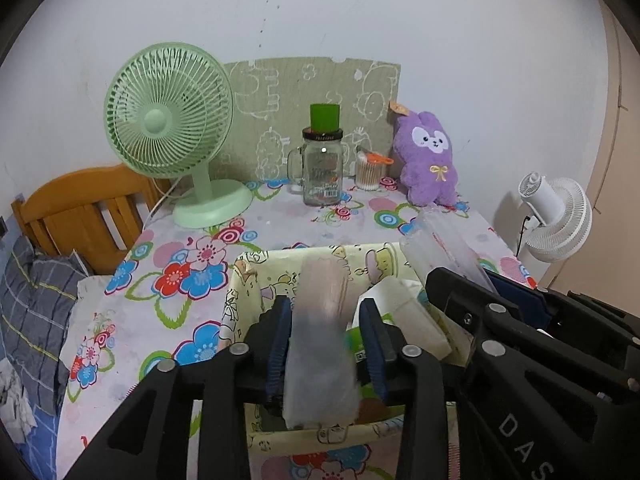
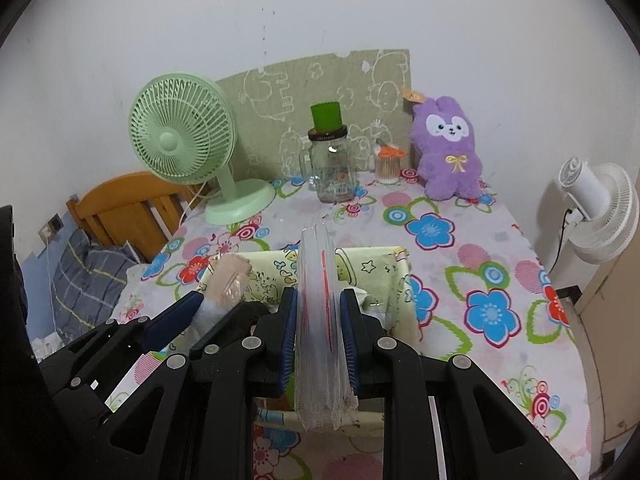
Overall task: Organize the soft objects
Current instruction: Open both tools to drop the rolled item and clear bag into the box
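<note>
Left gripper point(image 1: 326, 344), jaws apparently slackened around a pink packet point(image 1: 322, 320), should drop it straight into the basket point(image 1: 256, 264). Right gripper point(image 2: 320, 340), at three o'clock, clamps a clear packet point(image 2: 318, 300).

Small room with a plain white wall

A wooden headboard point(image 1: 76, 208) is standing left of the flower-clothed desk point(image 2: 480, 280); a white fan point(image 2: 600, 208) is sitting right, possibly on the floor.

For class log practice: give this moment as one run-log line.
left gripper: open around pink packet | right gripper: shut on clear packet | below: basket
</note>
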A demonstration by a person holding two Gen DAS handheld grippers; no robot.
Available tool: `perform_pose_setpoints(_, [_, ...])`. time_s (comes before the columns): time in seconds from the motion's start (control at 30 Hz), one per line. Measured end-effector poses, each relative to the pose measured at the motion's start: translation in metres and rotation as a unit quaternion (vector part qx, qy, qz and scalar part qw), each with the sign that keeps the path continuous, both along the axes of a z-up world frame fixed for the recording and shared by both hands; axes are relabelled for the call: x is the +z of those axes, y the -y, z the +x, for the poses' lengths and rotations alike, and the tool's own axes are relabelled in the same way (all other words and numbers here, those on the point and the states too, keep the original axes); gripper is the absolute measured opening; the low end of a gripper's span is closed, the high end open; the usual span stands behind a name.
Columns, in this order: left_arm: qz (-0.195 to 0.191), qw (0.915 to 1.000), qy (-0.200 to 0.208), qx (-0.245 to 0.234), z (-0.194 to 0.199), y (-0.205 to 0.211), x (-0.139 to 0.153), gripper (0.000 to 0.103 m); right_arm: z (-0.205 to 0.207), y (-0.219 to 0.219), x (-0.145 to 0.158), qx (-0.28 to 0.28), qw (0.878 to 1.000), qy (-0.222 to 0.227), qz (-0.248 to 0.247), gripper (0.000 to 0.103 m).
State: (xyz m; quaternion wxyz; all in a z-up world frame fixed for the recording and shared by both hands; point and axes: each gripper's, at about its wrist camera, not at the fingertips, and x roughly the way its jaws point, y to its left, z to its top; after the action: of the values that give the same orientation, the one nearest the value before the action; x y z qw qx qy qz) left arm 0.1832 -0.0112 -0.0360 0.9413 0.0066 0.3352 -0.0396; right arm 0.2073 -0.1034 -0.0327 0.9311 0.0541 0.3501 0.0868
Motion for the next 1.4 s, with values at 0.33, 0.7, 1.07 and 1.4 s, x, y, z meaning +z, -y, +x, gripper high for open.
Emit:
perform_pose_setpoints(0.33, [-0.006,0.9998,-0.016,0.004,0.005,-0.014,-0.009,0.074,0.021,-0.016,-0.018,0.019,1.0,-0.018,0.007,0.024])
perform_pose_setpoints(0.7, [-0.003,0.9995,-0.029,0.013,0.011,-0.025,-0.015,0.079,0.037,-0.035,-0.028,0.036,0.999,-0.029,0.003,0.029])
perform_pose_setpoints(1.07, [-0.002,0.9994,-0.026,0.023,0.006,-0.028,-0.012,0.091,0.03,-0.022,-0.025,0.011,1.0,-0.029,-0.005,0.067])
perform_pose_setpoints(1.4, [0.012,0.9999,0.002,0.01,-0.021,-0.01,0.006,0.097,-0.001,-0.012,-0.004,0.001,1.0,0.002,-0.022,0.088])
